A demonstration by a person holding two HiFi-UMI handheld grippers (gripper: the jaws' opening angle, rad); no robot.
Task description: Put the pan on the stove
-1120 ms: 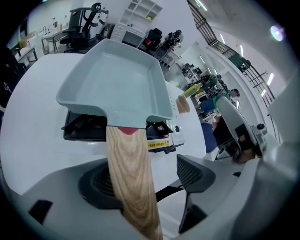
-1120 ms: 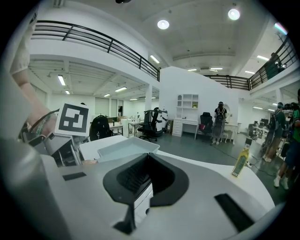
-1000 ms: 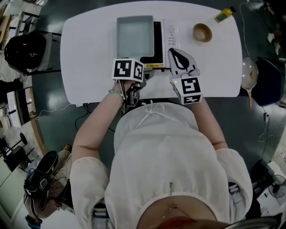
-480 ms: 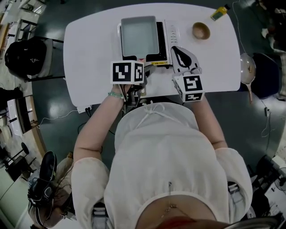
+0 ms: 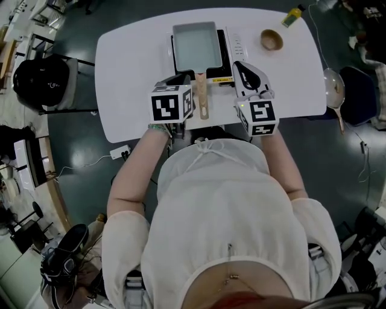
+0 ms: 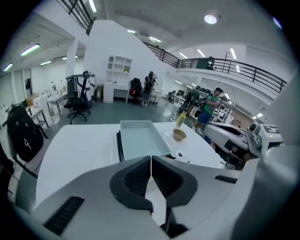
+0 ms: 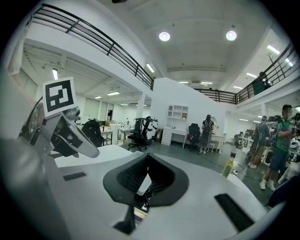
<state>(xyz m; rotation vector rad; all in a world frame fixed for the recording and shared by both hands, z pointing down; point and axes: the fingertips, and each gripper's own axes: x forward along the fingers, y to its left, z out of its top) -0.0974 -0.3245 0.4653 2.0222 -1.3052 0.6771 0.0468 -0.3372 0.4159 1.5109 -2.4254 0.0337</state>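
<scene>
The pan (image 5: 194, 45), a shallow rectangular one, sits in the upper middle of the head view, squarely over the black stove (image 5: 224, 60), whose white control strip shows along its right edge. Its wooden handle (image 5: 202, 96) points straight down the frame toward the person, likely so that it stays clear of the burner and within easy reach from the near edge of the worktop (image 5: 132, 72). The left gripper (image 6: 151, 164) hangs just left of that handle without touching it. Its jaws are closing, the tips already meeting, and nothing is between them; its own view looks over the closed tips at the pan resting on the stove beyond. The right gripper (image 7: 147, 159) lies to the right of the handle, near the stove's front corner, with its jaws closed on nothing as well. With both tools empty and the pan bearing on the stove alone, the placing looks done, and the grippers seem to be parked on either side simply to stay out of the way. A small wooden bowl (image 5: 271, 40) and a yellow bottle (image 5: 291, 16) stand in the upper right, well apart from the stove.
</scene>
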